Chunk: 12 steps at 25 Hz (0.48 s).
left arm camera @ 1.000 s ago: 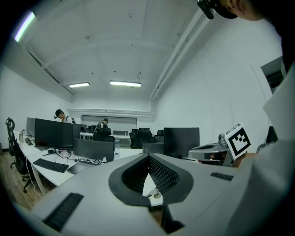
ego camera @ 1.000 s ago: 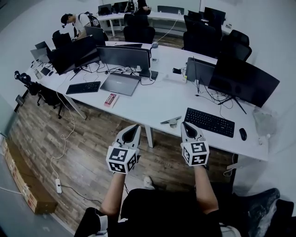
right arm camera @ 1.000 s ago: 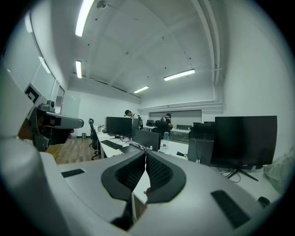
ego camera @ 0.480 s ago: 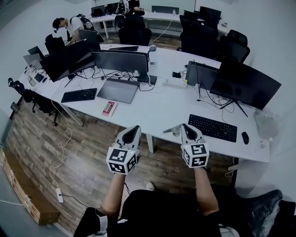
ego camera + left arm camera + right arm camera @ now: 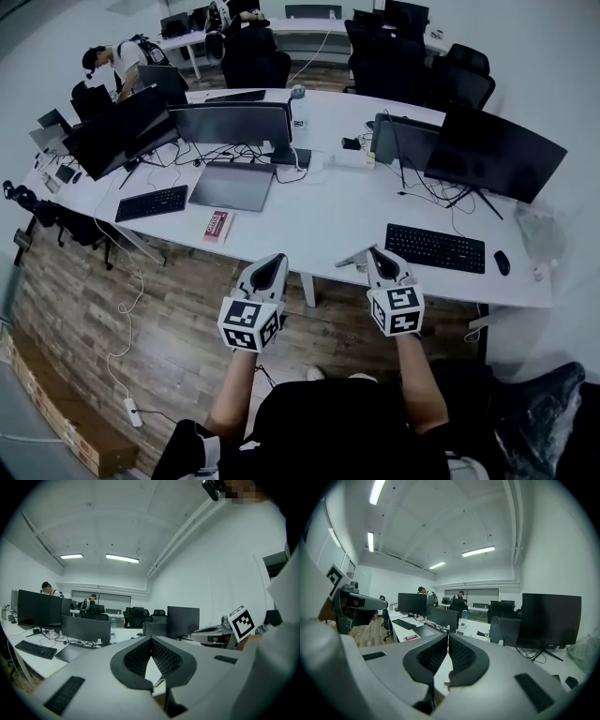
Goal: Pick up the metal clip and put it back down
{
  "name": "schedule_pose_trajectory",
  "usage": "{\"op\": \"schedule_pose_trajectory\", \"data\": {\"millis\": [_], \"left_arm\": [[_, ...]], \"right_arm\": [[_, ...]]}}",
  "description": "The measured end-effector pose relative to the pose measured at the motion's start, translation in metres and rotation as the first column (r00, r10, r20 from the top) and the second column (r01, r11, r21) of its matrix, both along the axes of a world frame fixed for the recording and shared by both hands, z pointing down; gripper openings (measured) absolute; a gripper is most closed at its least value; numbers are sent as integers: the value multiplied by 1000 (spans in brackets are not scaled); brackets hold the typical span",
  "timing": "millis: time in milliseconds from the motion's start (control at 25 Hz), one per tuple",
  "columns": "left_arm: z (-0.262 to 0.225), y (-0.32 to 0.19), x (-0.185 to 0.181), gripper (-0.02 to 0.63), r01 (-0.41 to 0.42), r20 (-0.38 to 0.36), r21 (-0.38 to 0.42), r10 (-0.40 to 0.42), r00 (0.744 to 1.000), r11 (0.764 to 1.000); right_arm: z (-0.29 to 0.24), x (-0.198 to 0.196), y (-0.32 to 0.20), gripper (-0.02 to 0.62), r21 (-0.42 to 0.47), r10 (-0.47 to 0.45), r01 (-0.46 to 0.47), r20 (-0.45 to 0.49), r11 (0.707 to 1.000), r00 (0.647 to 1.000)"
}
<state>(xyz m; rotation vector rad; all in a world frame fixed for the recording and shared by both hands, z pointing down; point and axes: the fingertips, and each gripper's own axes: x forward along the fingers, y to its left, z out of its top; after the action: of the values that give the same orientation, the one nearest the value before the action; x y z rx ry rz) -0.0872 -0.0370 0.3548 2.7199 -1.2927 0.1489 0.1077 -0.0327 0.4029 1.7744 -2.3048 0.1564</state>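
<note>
Listing one metal clip point(image 5: 352, 257): it lies on the white tabletop point(image 5: 319, 216), just left of the black keyboard point(image 5: 434, 248) and at the same near edge.

- Key relation: the clip sits just ahead of the right claw point(image 5: 377, 253), a little to its left. They look close, though the head view does not show whether they touch. The left claw point(image 5: 274, 261) hangs over the wooden floor, much farther left of the keyboard and short of the tabletop edge. The right claw is judged the nearer and the likely one to make the pick.
- Long axis: it appears to run roughly along the tabletop edge, slanting slightly away toward the keyboard end. The clip is small in view, so this is a loose reading.
- Claw state: both are closed with tips meeting and nothing between them. Each would have to spread before taking the clip.
- Clip: thin, grey, dull-sheened metal in a flat elongated shape. Finer form is too small to tell.
- Claws: pale grey smooth shells with black ribbed pads that taper to a point. Each carries a cube with black-and-white square markers.
- Tabletop: smooth, matte, white.
</note>
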Motion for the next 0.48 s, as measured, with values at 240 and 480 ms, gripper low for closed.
{"op": "schedule_pose_trajectory", "data": {"millis": [240, 480], "left_arm": [[14, -3, -3, 15, -9, -1, -28, 9, 1000, 1000], [26, -9, -6, 15, -5, 5, -50, 5, 1000, 999]], "right_arm": [[15, 4, 0, 25, -45, 19, -19, -7, 999, 1000], [29, 2, -1, 25, -73, 16, -17, -19, 997, 1000]]}}
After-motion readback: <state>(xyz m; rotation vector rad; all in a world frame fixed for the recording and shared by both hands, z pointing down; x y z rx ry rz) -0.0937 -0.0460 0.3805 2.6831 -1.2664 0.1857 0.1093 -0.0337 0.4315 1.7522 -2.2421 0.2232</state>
